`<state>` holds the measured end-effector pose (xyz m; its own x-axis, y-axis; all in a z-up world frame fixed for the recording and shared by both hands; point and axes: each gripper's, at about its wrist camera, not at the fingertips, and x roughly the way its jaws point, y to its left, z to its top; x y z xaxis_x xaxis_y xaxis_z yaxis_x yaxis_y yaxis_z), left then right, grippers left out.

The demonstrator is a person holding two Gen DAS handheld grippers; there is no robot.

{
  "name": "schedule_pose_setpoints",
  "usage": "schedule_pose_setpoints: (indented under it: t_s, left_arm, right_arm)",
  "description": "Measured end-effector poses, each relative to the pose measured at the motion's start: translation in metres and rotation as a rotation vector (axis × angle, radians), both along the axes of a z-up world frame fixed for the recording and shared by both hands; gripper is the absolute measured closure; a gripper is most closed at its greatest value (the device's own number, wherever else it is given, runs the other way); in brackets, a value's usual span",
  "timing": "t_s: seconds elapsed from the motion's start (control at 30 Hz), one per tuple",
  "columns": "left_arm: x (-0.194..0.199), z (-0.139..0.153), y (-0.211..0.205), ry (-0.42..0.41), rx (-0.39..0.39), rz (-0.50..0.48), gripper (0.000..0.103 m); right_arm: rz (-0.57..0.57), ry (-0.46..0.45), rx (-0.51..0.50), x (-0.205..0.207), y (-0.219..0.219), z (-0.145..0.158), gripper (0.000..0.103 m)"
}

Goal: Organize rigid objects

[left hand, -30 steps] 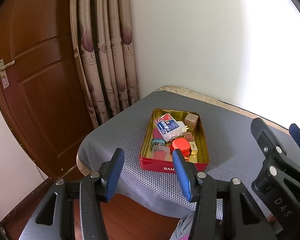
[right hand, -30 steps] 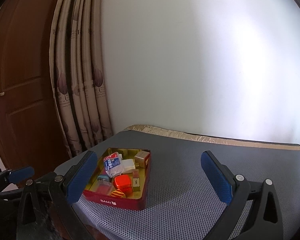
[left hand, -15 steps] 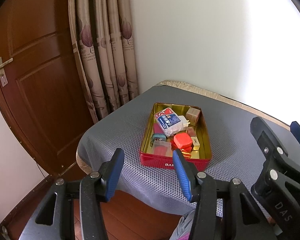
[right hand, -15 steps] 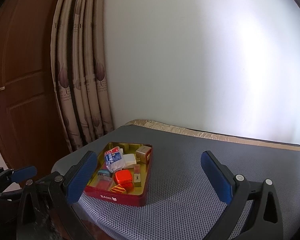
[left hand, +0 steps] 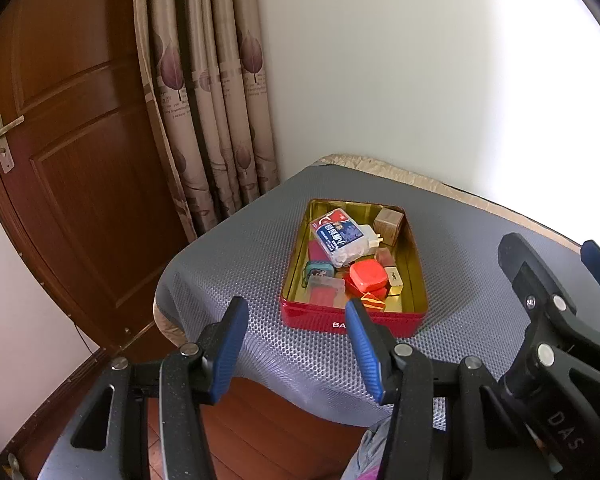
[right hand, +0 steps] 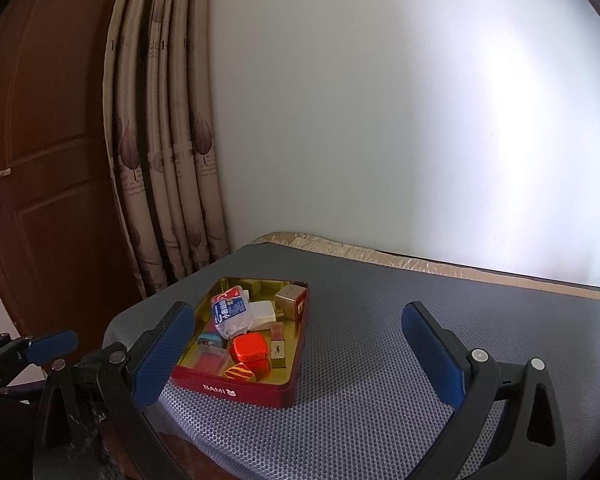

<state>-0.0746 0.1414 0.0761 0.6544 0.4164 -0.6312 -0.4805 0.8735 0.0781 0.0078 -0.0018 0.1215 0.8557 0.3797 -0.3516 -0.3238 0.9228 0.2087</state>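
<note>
Since the earlier frames the red tin (left hand: 352, 322) sat slightly higher in both views, while both the left gripper (left hand: 296, 344) and right gripper (right hand: 300, 356) stayed spread and empty. Only the right wrist view showed the tin's full BAMI lettering. The tin of small objects rested at frame centre on a grey mesh-covered table (right hand: 380, 420) near a curtain (left hand: 204, 92) and wooden door (left hand: 72, 160).

I hold the left hand-held gripper (left hand: 296, 344) with its blue-padded jaws partly apart and nothing between them, angled downward, while the right hand-held gripper (right hand: 300, 354) sits just beside it, jaws spread wide and likewise unloaded.
</note>
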Motion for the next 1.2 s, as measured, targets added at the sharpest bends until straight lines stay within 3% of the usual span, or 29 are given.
schedule_pose_setpoints:
  t_s: [0.7, 1.2]
  left_arm:
    - [0.016, -0.035, 0.027, 0.047, -0.032, 0.050, 0.051]
    - [0.021, -0.043, 0.043, 0.049, -0.049, 0.075, 0.051]
  right_arm:
    - [0.014, 0.007, -0.037, 0.009, 0.014, -0.011, 0.001]
    - [0.048, 0.011, -0.049, 0.020, 0.027, -0.017, 0.001]
